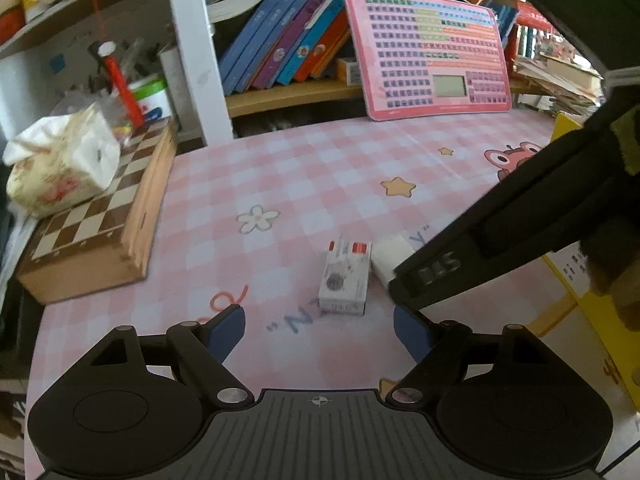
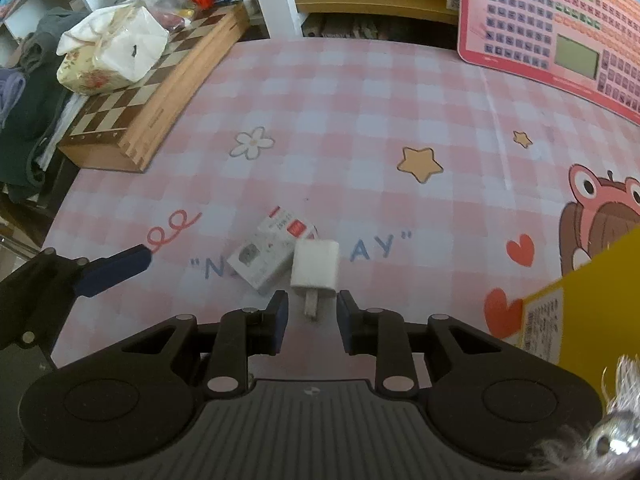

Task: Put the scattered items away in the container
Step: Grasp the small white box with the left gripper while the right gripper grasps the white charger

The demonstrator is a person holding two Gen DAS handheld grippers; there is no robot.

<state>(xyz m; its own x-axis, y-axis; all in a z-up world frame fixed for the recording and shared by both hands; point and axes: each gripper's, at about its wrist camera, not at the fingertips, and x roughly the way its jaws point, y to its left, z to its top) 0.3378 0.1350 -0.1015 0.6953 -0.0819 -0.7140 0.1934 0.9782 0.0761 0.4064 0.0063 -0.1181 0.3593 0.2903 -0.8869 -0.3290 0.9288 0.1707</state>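
Right claw (image 2: 312, 304) looks clamped on the charger (image 2: 315, 266) at its tips, box (image 2: 272, 252) touching it just ahead-left. So the pick is in hand: next, lift and swing right to the yellow bin (image 2: 592, 280). Left claw (image 1: 318, 320) is apart with the box just ahead. Its view hides the grip behind the right claw, and only the right view shows pads and prong.

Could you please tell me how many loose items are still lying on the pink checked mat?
2: a small printed box mid-mat, and a white charger plug touching its right side, just ahead of the right gripper. Others may be hidden.
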